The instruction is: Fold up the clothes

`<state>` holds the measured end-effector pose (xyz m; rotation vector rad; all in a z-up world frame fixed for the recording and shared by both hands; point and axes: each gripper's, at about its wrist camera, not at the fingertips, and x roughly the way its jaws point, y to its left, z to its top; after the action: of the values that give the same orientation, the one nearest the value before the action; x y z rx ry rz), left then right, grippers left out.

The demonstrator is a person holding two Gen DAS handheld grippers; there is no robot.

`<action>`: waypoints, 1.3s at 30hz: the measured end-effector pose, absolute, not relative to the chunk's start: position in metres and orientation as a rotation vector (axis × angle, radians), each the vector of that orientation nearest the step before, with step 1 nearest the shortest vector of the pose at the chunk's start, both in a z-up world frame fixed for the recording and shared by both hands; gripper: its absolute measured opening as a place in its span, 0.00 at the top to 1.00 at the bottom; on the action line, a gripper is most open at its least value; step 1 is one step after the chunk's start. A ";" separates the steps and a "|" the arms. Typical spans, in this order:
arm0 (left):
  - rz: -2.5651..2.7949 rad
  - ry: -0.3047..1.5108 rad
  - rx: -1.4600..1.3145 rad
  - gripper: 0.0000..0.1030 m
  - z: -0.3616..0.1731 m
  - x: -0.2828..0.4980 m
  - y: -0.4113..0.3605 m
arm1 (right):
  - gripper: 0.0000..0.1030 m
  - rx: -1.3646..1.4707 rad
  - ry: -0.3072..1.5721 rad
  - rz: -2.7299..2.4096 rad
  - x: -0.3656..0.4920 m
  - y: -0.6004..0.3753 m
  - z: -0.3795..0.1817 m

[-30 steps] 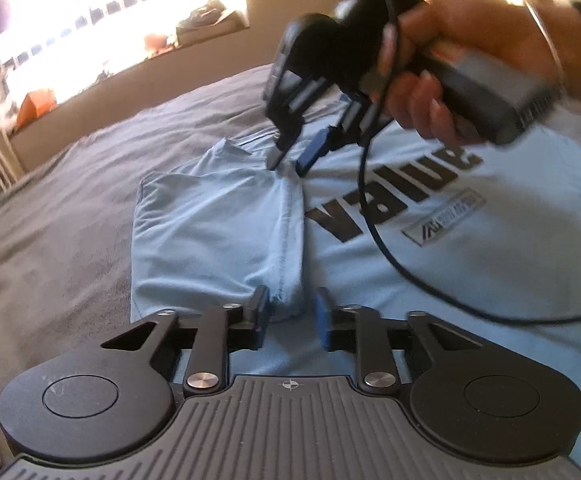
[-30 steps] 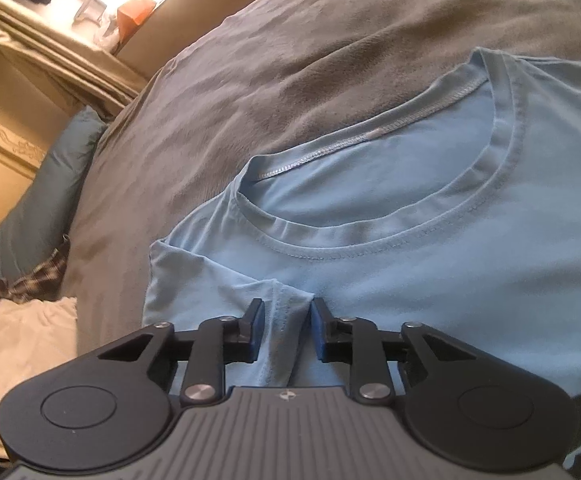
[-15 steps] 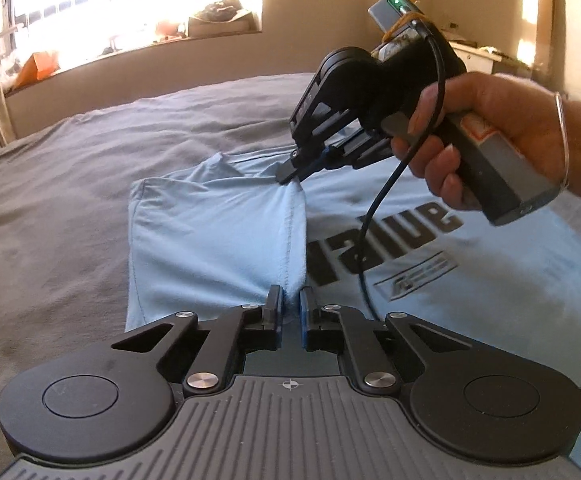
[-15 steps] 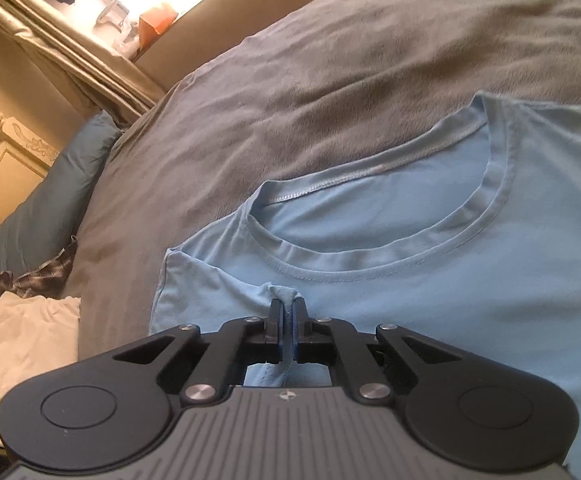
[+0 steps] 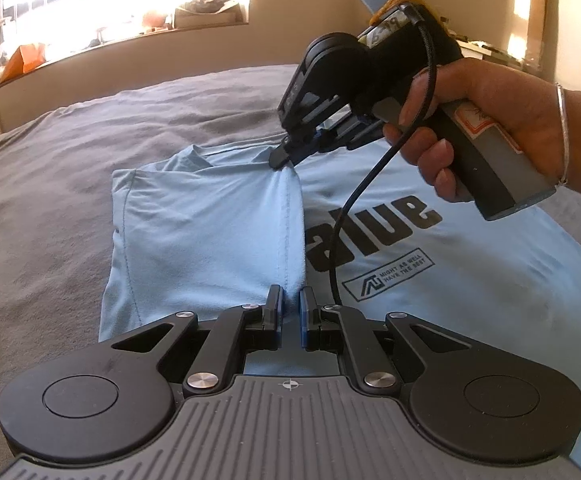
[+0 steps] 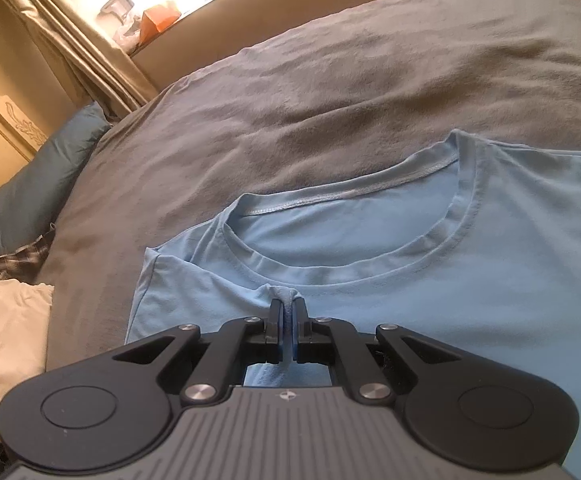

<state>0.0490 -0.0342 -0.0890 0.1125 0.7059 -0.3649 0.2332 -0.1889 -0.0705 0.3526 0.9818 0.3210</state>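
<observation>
Grey-covered bed (image 6: 330, 92), light blue T-shirt (image 6: 490, 280) spread flat, teal pillow (image 6: 38, 184)

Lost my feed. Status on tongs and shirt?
Left tongs and right tongs shut on blue shirt, pinching its folded edge. Nothing in the way.

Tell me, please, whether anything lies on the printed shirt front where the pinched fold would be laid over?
Only the black cable of the right tongs hangs over the t-shirt front; nothing else visible. Both tongs, left included, are shut on the fold.

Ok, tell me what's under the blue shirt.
The blue shirt lies on a grey blanket, which shows all around it. Whatever is beneath the folded-over side panel is covered.
</observation>
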 end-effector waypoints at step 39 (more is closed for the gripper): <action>-0.144 0.710 0.138 0.72 -0.091 0.031 0.032 | 0.93 0.498 0.992 0.653 0.176 -0.209 -0.011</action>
<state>0.0307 0.0322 -0.0909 0.1382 0.7101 -0.1435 0.1762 -0.2090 -0.0111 0.4976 0.9925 0.6533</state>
